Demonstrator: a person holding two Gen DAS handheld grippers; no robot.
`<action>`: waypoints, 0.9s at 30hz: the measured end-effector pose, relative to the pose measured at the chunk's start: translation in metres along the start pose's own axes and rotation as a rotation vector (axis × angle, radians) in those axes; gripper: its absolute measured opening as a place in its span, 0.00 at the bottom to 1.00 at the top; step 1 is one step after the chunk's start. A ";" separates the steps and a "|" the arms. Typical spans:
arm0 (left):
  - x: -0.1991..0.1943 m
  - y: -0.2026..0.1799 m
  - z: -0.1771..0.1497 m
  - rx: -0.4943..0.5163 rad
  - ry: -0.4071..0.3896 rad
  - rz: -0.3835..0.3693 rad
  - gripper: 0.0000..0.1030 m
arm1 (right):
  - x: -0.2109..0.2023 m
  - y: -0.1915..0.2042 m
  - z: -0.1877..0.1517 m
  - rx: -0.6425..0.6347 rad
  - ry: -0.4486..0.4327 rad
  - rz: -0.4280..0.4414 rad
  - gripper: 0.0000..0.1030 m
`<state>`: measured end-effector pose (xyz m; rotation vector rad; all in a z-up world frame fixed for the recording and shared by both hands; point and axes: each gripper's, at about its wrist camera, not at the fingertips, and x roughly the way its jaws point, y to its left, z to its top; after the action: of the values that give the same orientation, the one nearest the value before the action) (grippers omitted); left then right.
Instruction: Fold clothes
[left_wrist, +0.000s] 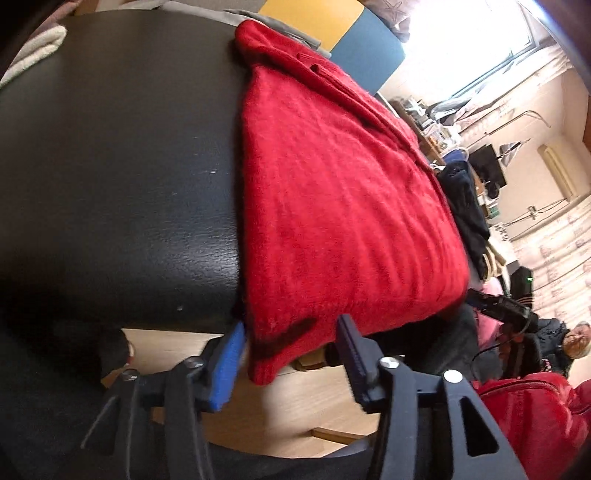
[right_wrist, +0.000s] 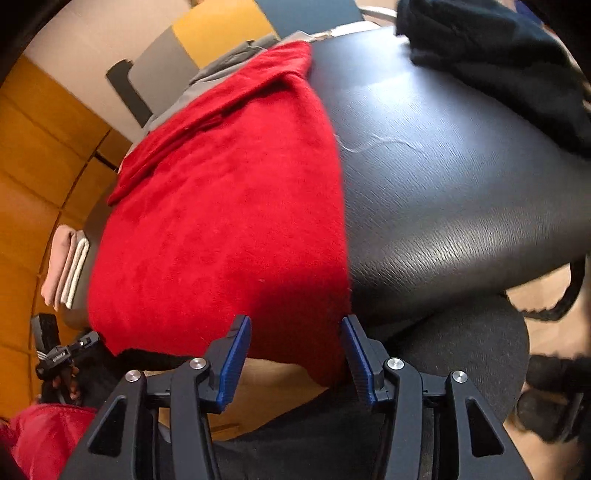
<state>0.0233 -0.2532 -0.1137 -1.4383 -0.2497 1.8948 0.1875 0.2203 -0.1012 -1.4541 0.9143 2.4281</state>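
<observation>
Left wrist view: the left gripper (left_wrist: 291, 347) stands with its jaws wide apart, and the near hem of the red sweater (left_wrist: 343, 206) hangs between the pads without either pad pressing on it. The right gripper (right_wrist: 295, 354) likewise has its jaws apart, straddling the other near corner of the same hem; the cloth lies between the pads, and no pinch can be seen there either.

Taking the sweater as the landmark: it lies flat and already narrowed on the black padded table (left_wrist: 110, 155), its near edge drooping over the table's rim toward both grippers, its collar end at the far side. A dark garment (right_wrist: 498, 66) sits on the table beyond its right edge, folded pale towels (right_wrist: 70, 266) beyond its left edge, and grey cloth (right_wrist: 221, 62) past its far end.

This looks like the start of a fold along the length: both tools are placed at the hem corners but not gripping. The next move probably calls for both to close on the corners together, then lift evenly and carry the hem toward the collar, keeping the edges aligned so the soft knit does not bunch.
</observation>
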 end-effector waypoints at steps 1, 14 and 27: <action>0.001 -0.001 0.000 0.005 0.002 -0.004 0.56 | 0.002 -0.003 0.000 0.018 0.008 -0.004 0.51; 0.044 -0.009 0.002 -0.048 0.169 -0.042 0.07 | 0.021 0.000 -0.006 0.025 0.078 0.045 0.31; -0.064 -0.011 0.013 -0.051 -0.185 -0.289 0.06 | -0.023 0.013 0.004 -0.019 -0.040 0.419 0.10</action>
<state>0.0227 -0.2833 -0.0550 -1.1872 -0.5659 1.7918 0.1902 0.2157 -0.0748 -1.3211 1.3024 2.7454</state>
